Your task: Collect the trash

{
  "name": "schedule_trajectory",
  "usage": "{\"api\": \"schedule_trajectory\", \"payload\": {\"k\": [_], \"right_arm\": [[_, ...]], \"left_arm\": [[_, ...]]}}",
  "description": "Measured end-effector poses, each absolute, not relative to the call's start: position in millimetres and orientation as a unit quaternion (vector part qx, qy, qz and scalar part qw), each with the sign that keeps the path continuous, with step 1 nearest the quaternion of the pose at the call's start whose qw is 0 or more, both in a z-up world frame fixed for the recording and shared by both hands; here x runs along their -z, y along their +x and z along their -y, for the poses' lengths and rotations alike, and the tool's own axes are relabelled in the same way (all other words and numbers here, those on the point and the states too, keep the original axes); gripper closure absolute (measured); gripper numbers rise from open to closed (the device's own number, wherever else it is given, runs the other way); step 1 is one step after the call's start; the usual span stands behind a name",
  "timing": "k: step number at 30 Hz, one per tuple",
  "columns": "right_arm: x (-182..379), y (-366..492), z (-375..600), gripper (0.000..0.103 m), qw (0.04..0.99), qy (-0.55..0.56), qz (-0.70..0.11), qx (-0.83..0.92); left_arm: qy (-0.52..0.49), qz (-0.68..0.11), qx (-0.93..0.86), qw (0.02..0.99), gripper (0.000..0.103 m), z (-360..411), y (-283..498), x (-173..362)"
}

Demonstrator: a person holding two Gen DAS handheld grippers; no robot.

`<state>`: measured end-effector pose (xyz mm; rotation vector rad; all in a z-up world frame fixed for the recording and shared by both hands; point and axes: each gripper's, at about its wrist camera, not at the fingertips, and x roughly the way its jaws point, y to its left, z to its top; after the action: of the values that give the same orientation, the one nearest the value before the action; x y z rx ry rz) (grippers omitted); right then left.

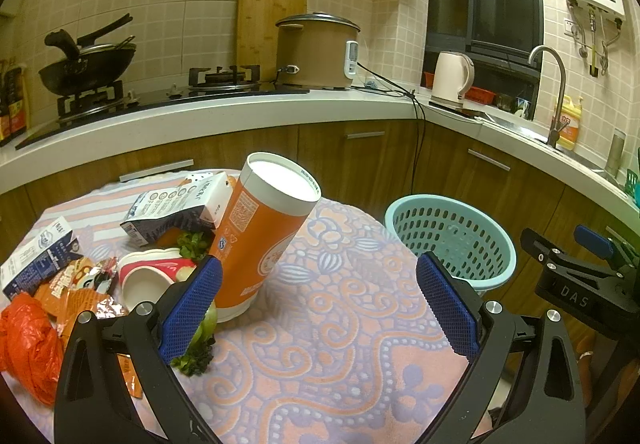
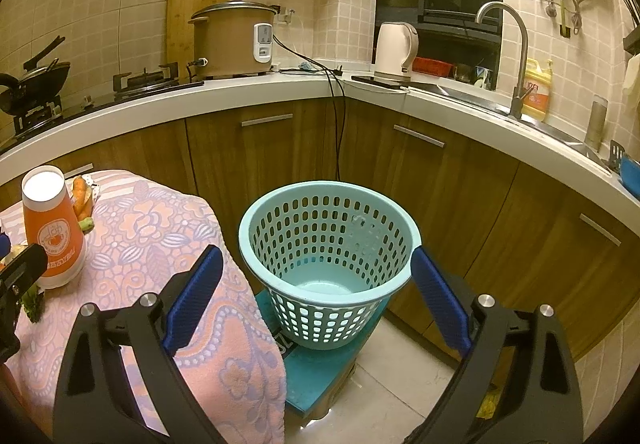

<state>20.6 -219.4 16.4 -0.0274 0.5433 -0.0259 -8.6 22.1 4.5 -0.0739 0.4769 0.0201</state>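
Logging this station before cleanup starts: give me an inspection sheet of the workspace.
Surface: table under a pink patterned cloth.
Job's things: orange cup upside down, milk cartons, red cup, snack wrappers, orange bag, vegetable scraps; teal basket empty, on a blue stool.
Clutter: nothing seen.
Grippers: left gripper open, empty; right gripper open, empty, facing the basket.
Cables: black cable hangs down the cabinets.
Surroundings: rice cooker, kettle, wok, faucet.

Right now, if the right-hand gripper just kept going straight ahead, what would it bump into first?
Most likely the teal perforated basket: it sits squarely between the open fingers of the right gripper, with nothing visible in front. Depth is hard to judge through the fisheye.
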Motion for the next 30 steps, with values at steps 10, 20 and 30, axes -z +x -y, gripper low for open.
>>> {"api": "schedule_trajectory", "payload": {"k": [10, 20, 30], "right_arm": [[-26.3, 10.6, 205.3, 0.015, 0.966, -0.018, -0.256, -0.015], [-53.2, -2.9, 164.7, 0.017, 0.968, -0.017, -0.235, -0.087], [-79.5, 9.4, 92.8, 0.023, 0.952, -0.012, -0.24, -0.192]], "left_arm": [[-0.055, -0.235, -0.025, 0.97, 0.009, -40.8, -10.3, -6.5], [-0.062, -0.227, -0.06, 0.97, 0.009, -59.1, -42.2, -24.5], [-0.071, -0.228, -0.15, 0.96, 0.009, -109.9, -83.0, -34.9]]}}
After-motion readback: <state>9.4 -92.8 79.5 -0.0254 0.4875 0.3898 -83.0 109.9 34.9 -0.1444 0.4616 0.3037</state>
